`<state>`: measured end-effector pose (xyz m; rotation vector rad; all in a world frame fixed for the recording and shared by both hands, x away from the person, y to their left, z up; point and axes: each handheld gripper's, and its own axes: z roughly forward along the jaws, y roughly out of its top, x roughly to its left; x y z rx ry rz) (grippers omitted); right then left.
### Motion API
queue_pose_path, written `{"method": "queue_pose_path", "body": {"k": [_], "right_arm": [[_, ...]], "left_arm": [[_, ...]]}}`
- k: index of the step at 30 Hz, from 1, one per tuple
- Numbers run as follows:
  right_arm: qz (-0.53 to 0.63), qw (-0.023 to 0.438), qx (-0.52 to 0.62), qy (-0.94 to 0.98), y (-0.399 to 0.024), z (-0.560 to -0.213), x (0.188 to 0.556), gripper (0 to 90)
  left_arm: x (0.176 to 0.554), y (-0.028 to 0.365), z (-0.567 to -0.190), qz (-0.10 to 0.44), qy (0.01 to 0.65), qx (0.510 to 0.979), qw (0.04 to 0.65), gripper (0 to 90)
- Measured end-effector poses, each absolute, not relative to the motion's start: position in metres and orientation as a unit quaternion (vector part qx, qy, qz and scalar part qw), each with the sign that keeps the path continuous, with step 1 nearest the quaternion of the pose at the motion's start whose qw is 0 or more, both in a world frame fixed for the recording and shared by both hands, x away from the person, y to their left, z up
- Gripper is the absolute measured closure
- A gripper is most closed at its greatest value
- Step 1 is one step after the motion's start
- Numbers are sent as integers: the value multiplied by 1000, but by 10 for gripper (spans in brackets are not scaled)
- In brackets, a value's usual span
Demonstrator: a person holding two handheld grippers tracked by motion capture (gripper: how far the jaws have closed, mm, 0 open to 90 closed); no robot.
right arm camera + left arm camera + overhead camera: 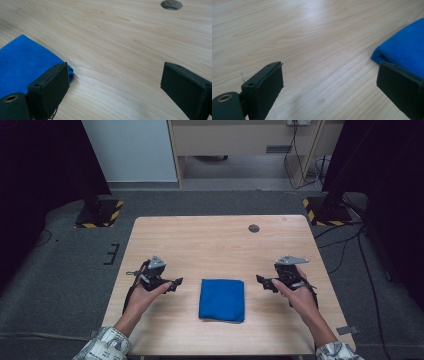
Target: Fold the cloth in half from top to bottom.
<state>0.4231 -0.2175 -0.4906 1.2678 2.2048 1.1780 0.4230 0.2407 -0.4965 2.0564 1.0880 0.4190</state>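
A folded blue cloth (222, 299) lies flat on the wooden table (215, 240), near the front edge and about midway across. My left gripper (177, 282) is held just left of the cloth, pointing toward it, jaws open and empty. My right gripper (261, 281) is held just right of it, also pointing inward, open and empty. In the left gripper view the cloth (404, 50) shows behind the right-hand jaw, and bare wood lies between the wide-apart jaws of the gripper (329, 75). In the right gripper view the cloth (22, 60) sits behind the left-hand jaw of the gripper (116, 75).
A round cable hole (254, 228) is in the table's far right part and also shows as the hole (171, 4) in the right gripper view. Stands with yellow-black striped bases (100, 214) (325, 212) sit on the floor beyond the far corners, with cables trailing at the right.
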Motion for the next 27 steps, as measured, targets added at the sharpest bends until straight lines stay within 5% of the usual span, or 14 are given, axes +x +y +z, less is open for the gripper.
{"method": "queue_pose_path", "body": {"k": [16, 27], "right_arm": [[315, 202, 529, 762, -249, -532, 443, 116], [309, 222, 542, 750, -246, -540, 448, 4]], "left_arm": [[441, 257, -528, 177, 478, 802, 313, 67], [441, 258, -537, 197, 476, 793, 326, 28]]}}
